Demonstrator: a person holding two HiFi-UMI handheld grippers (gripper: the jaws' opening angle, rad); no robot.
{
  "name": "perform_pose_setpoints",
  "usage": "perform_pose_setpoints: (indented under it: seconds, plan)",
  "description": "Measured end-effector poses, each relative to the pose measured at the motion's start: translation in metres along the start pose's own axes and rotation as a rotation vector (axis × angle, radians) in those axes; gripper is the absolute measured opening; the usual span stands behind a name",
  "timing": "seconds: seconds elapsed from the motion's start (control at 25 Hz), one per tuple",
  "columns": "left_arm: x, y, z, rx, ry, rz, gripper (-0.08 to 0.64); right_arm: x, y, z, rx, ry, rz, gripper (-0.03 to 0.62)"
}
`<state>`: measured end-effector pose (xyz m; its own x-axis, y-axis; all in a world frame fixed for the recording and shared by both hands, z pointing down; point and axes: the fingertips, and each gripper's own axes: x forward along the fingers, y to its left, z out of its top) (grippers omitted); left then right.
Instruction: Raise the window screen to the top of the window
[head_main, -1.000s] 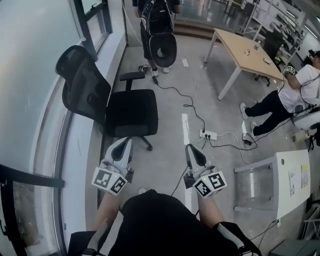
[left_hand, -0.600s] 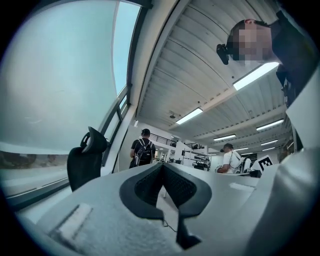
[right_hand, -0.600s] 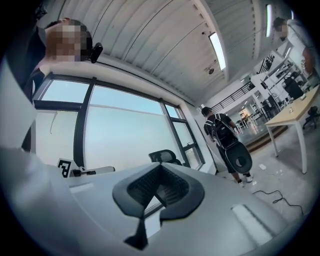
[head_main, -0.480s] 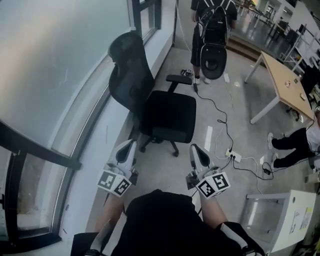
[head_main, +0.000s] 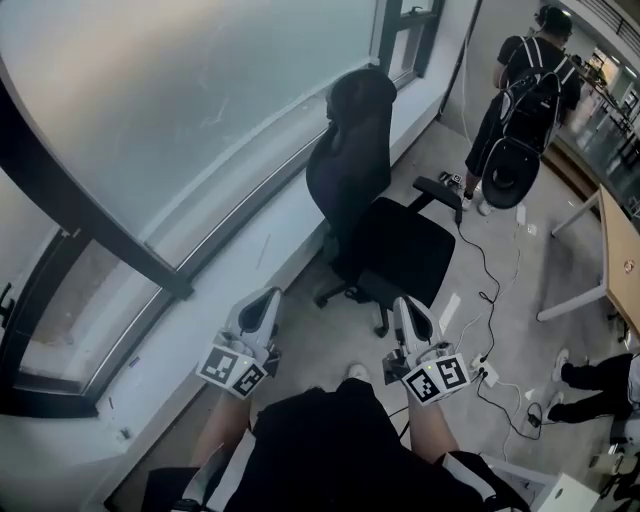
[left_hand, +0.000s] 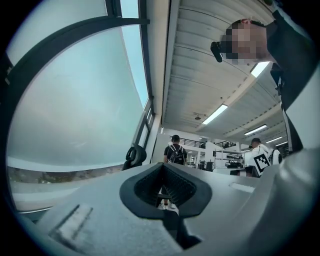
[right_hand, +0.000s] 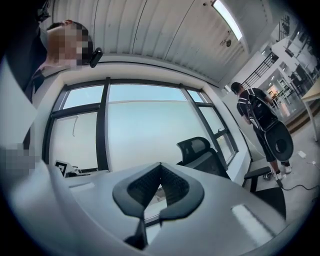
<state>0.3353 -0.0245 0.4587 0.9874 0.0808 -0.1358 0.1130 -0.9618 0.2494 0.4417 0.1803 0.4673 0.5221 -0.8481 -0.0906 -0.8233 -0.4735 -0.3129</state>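
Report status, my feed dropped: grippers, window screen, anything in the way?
Left gripper shut, empty. Right gripper shut, empty. Window screen down, untouched. Black office chair stands ahead, near the screen.

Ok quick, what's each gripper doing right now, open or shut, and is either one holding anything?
Left gripper: shut, nothing between its jaws.
Right gripper: shut, nothing between its jaws.

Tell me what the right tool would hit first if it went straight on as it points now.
Most likely the window, near its lower edge, seen just past the shut right tool. The black office chair stands slightly right of that line; depth is hard to judge.
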Motion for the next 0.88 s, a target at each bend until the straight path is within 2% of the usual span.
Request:
perform_pose_setpoints:
  seconds: [0.2, 0.4, 0.52, 0.72, 0.88]
  plan:
    - [-0.002, 0.026, 0.006, 0.016, -0.041, 0.145, 0.003, 0.052, -0.003, -0.004, 0.001, 0.045, 0.138, 0.006]
    - [0.003, 0.033, 0.019, 0.057, -0.084, 0.257, 0.003, 0.097, -0.002, 0.001, -0.039, 0.081, 0.295, 0.006]
    - [-0.004, 0.038, 0.021, 0.072, -0.100, 0.344, 0.003, 0.119, 0.000, -0.002, -0.026, 0.095, 0.377, 0.006]
    - [-0.033, 0.037, 0.021, 0.093, -0.114, 0.496, 0.003, 0.152, 0.018, -0.017, -0.017, 0.139, 0.532, 0.006]
    - [-0.076, 0.038, 0.020, 0.101, -0.124, 0.668, 0.003, 0.176, 0.051, -0.034, 0.001, 0.179, 0.673, 0.005]
